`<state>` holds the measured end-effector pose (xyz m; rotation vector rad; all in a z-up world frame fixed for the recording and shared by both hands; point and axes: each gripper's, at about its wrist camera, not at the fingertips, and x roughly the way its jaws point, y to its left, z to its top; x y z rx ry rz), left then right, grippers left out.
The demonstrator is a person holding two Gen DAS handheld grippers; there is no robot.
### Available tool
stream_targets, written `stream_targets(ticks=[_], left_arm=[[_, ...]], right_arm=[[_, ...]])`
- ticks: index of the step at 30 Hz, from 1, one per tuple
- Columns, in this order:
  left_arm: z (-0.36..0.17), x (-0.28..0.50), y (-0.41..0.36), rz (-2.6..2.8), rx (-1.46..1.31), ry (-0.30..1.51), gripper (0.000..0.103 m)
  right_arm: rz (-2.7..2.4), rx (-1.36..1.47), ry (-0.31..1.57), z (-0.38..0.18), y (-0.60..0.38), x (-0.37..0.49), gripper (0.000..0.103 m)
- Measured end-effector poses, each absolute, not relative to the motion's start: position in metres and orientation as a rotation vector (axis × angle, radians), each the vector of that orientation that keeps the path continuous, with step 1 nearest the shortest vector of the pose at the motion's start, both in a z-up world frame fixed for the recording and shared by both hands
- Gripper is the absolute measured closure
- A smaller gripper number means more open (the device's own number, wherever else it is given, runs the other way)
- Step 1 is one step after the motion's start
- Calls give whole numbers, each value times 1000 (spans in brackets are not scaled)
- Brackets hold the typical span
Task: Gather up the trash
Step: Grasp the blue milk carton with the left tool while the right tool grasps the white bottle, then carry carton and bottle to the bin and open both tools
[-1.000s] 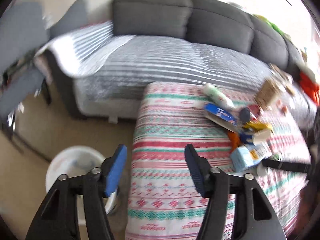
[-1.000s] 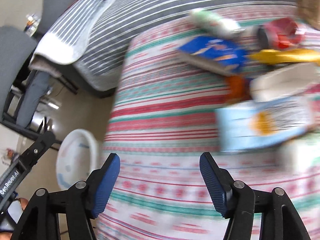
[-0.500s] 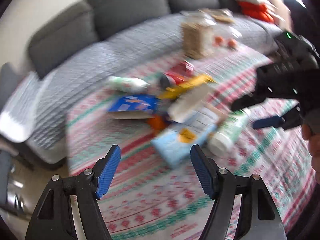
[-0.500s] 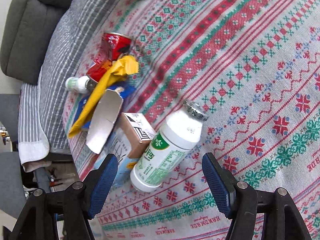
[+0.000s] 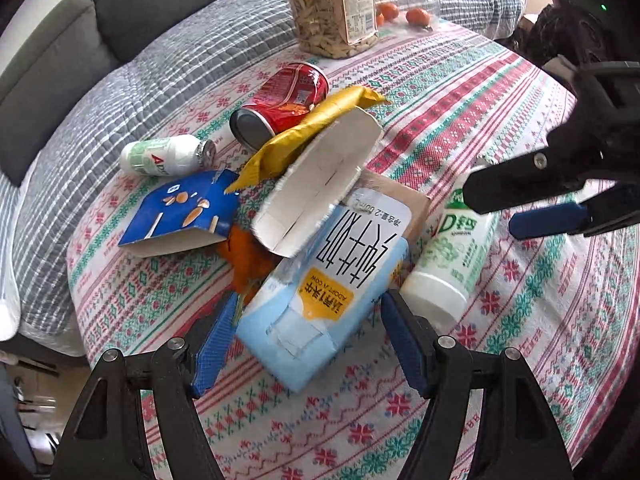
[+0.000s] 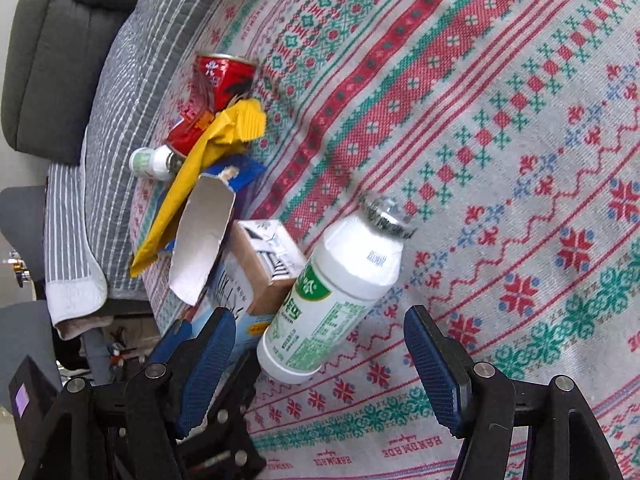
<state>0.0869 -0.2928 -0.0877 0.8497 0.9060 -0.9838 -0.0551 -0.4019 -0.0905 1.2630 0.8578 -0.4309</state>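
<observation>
A light blue milk carton lies flat on the patterned tablecloth. My left gripper is open and straddles its near end, one blue pad on each side, neither pressing. A white bottle with a green label lies on its side to the right. My right gripper is open, with the bottle's base between its fingers and a gap on both sides. In the left wrist view the right gripper reaches in over the bottle.
Heaped behind the carton are a torn white card, a yellow wrapper, a dented red can, a blue box piece, a small white bottle and a brown carton. A seed jar stands far back. A grey sofa lies beyond.
Both grippers swung from the table's edge near a white bucket over to the trash pile. The left came down around the carton. The right has stayed at the bottle for the last half second.
</observation>
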Motion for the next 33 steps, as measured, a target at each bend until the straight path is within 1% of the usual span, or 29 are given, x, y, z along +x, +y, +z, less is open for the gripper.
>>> stream_targets(ticks=[9,15,21,23,25,33], left_arm=[[-94,103,-293,-971,739,1033,29],[-94,101,-286,-951,708,1033,33],[-91,96,-275,-916,673,1051,37],[-90,94,-271,-902,666,1056,37],[-90,93,-270,-886,664,1059,38],[-89,89,-260,-853,608,1084,38]], right_arm=[[-430,1235,871,-91,-404,-43,28],[-474,1184,858,-90,-405,-42,30],[-477,1176,862,-94,-405,-38,42],[-476,1163,862,-94,-402,-35,51],[-470,1159,868,-94,-401,-33,57],[-478,1123,875,-92,-396,-31,56]])
